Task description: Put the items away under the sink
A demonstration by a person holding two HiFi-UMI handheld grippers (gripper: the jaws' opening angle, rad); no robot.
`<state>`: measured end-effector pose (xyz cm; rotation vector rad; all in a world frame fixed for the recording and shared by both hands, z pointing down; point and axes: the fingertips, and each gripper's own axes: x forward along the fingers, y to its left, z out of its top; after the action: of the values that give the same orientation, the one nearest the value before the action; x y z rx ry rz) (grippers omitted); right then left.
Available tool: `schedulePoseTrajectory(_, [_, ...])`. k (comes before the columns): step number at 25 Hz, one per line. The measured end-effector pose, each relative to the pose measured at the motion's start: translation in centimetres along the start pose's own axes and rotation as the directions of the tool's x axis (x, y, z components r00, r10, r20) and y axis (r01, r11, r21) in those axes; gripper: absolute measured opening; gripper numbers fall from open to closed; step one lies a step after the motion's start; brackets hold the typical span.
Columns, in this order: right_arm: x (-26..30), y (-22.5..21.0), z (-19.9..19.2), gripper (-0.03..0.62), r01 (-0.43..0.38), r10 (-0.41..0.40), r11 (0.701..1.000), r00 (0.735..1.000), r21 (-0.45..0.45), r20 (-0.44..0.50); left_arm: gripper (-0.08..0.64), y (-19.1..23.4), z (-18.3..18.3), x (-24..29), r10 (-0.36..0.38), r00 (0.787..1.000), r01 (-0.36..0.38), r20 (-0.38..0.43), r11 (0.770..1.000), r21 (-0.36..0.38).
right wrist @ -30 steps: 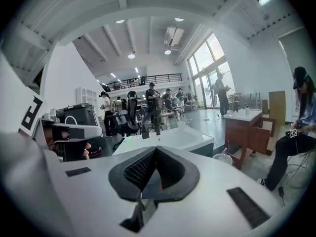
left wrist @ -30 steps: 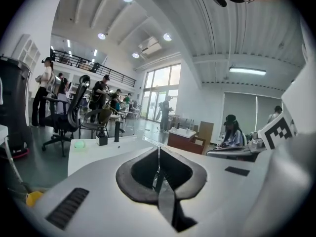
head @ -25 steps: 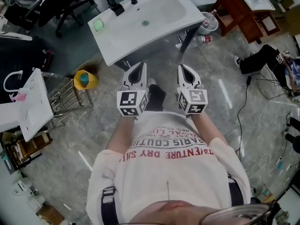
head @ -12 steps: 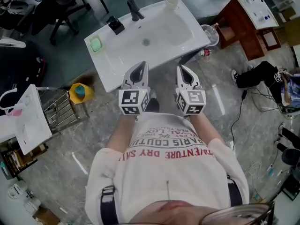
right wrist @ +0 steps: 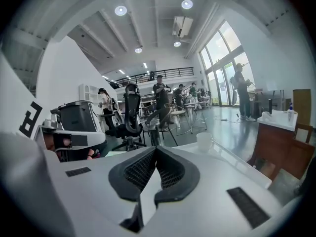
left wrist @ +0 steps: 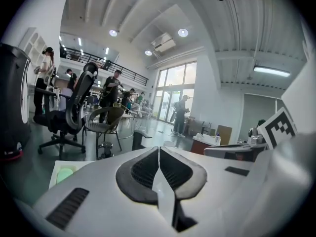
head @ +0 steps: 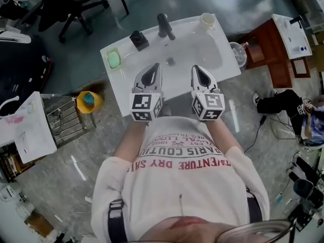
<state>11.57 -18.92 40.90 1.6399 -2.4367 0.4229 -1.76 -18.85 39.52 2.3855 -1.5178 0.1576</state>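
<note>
- Over the near edge of the white sink [head: 228,65], the left gripper [head: 154,68] and the right gripper [head: 198,69] hang side by side, both pointing toward the tap [head: 164,25].
- Both pairs of jaws are pressed together with nothing between them. Each gripper view shows the dark pads meeting along a single seam.
- As I judge it, the step in hand is the approach. Nothing has been picked up, so the task looks barely begun.
- The likely things to put away sit on top of the sink:
  - a green bar [head: 114,59], soap or sponge, on the left ledge
  - a black dispenser [head: 137,38] just left of the tap
  - a pale cup [head: 206,20] at the back right corner
- The green bar lies ahead and to the left of the left gripper, apart from it, and shows low at the left of the left gripper view.
- The cup stands ahead and to the right of the right gripper, well apart from it, and is plain in the right gripper view.
- The next move calls for one pair of jaws to open, reach across the basin and close on one item.
- The bar may be slippery, and the cup looks light enough to tip if nudged.
- The basin hides the space under the sink from the head view, so I cannot tell whether it has a shelf or a door.
</note>
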Motion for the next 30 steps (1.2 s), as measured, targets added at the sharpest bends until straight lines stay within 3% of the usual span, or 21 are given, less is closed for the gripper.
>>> schedulePoseTrajectory(6, [4.5,2.3,1.1,0.025,-0.116,0.115,0.993,0.993,-0.035,-0.018,0.028,3.4,0.8,0.8,0.093,0.996,-0.093,0.016,0.995,-0.035])
schedulePoseTrajectory(10, [7.6,4.3,1.4,0.025,-0.224,0.222,0.972,0.974,-0.065,-0.041,0.028,5.8,0.8,1.2,0.182,0.983,-0.181,0.020,0.982,-0.058])
schedulePoseTrajectory(17, [12.4,8.4,0.5,0.025,-0.416,0.399,0.902,0.906,-0.118,-0.142,0.028,10.3,-0.4,0.1,0.373,0.928,-0.371,-0.007,0.919,-0.138])
schedulePoseTrajectory(21, [15.1,10.1,-1.9,0.025,-0.464,0.425,0.867,0.879,-0.184,-0.214,0.028,12.5,-2.0,-0.5,0.449,0.893,-0.449,-0.044,0.875,-0.179])
schedulePoseTrajectory(24, [17.2,11.0,-3.4,0.029,-0.455,0.411,0.866,0.884,-0.208,-0.221,0.028,13.4,-3.4,-0.6,0.473,0.879,-0.476,-0.067,0.856,-0.199])
schedulePoseTrajectory(25, [18.1,11.4,-3.7,0.066,-0.450,0.410,0.869,0.888,-0.207,-0.209,0.028,13.6,-3.7,-0.6,0.477,0.876,-0.480,-0.068,0.852,-0.209])
schedulePoseTrajectory(27, [19.9,12.1,-4.5,0.256,-0.438,0.404,0.877,0.894,-0.196,-0.193,0.028,14.1,-4.4,-0.5,0.482,0.874,-0.483,-0.065,0.845,-0.229])
schedulePoseTrajectory(30, [22.5,12.8,-6.3,0.333,-0.404,0.369,0.895,0.909,-0.191,-0.196,0.028,14.7,-5.6,-0.4,0.474,0.878,-0.476,-0.071,0.845,-0.244])
